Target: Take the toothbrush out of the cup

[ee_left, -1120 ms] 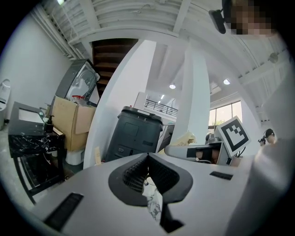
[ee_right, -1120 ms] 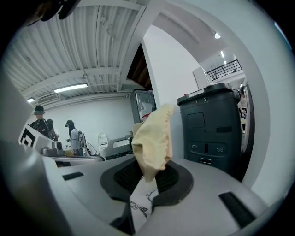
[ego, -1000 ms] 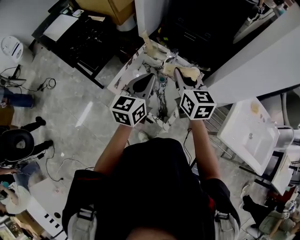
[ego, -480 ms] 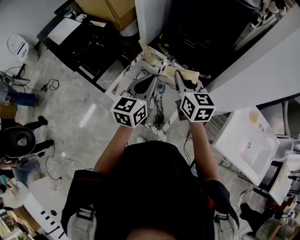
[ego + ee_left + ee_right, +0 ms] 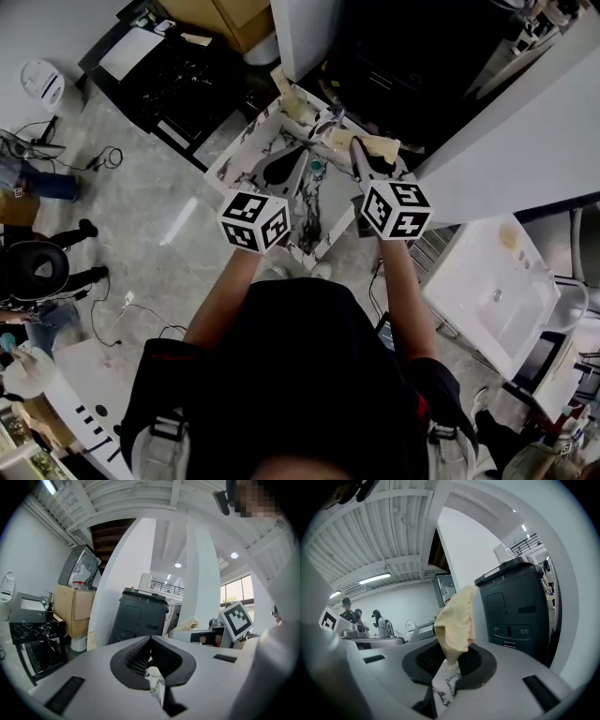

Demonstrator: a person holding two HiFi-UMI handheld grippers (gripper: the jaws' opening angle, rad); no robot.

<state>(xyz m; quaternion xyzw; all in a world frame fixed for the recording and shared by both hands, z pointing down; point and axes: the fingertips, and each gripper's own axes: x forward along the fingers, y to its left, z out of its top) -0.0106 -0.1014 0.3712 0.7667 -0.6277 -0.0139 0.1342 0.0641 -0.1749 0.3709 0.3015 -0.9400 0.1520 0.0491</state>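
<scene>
We note a black short-sleeved top point(image 5: 300, 375) under grey buckled shoulder straps point(image 5: 161, 433), and a left gripper point(image 5: 150, 640) and right gripper point(image 5: 451, 651), each pale grey with black ribbed pads point(image 5: 136, 658) and a white cube point(image 5: 255, 220) bearing black square markers.

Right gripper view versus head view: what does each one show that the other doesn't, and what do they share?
Only the right gripper view: the right tool up close, jaws closed on the cream cloth, plus the ceiling and its strip light. Only the head view: the left tool, both marker cubes, the person's arms and a white sink. Both: the cloth and the marble-patterned table.
</scene>
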